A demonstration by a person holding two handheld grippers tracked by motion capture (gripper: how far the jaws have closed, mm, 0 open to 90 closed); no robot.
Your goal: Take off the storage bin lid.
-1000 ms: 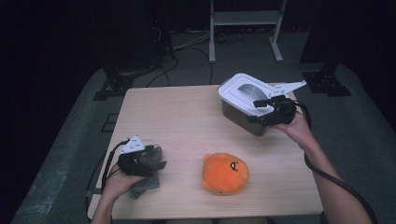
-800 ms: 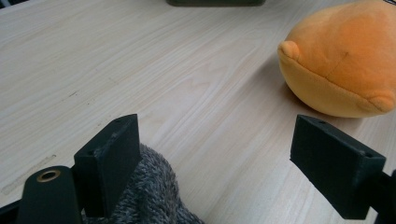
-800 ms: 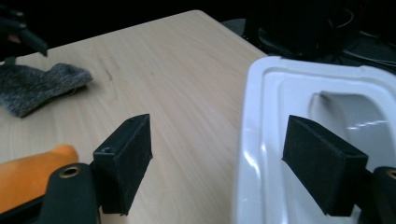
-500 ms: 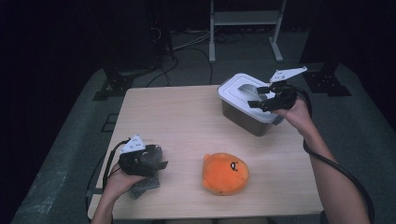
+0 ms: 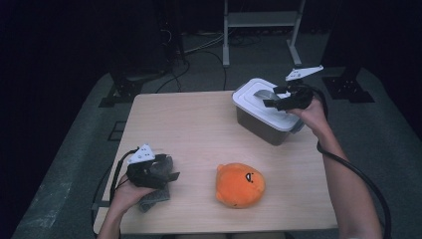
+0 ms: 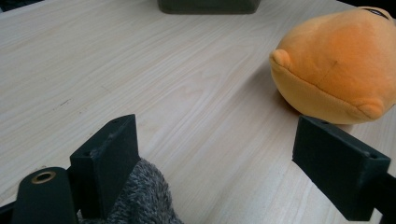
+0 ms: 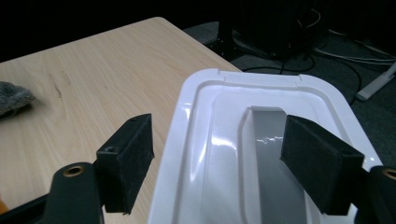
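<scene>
A white-lidded box (image 5: 263,112) with a dark base stands at the table's far right. My right gripper (image 5: 272,102) hovers over its lid (image 7: 224,186), open. Its jaws have just been closing a little with nothing pressed between them. The lid's grey handle (image 7: 268,158) lies below them. An orange plush toy (image 5: 240,185) sits near the front middle of the table. My left gripper (image 5: 171,175) rests at the front left, open, pointing at the plush toy (image 6: 341,70). A grey knitted cloth (image 6: 140,198) lies under its left jaw.
The light wooden table (image 5: 189,124) has bare surface between the box and the left hand. The grey cloth (image 7: 11,98) shows far off in the right gripper view. Cables and a metal stand's legs (image 5: 259,30) lie on the dark floor beyond the table.
My right gripper has moved from the box's right side toward the far edge and over the lid, rising slightly. The left hand, the plush toy and the box have stayed put.
</scene>
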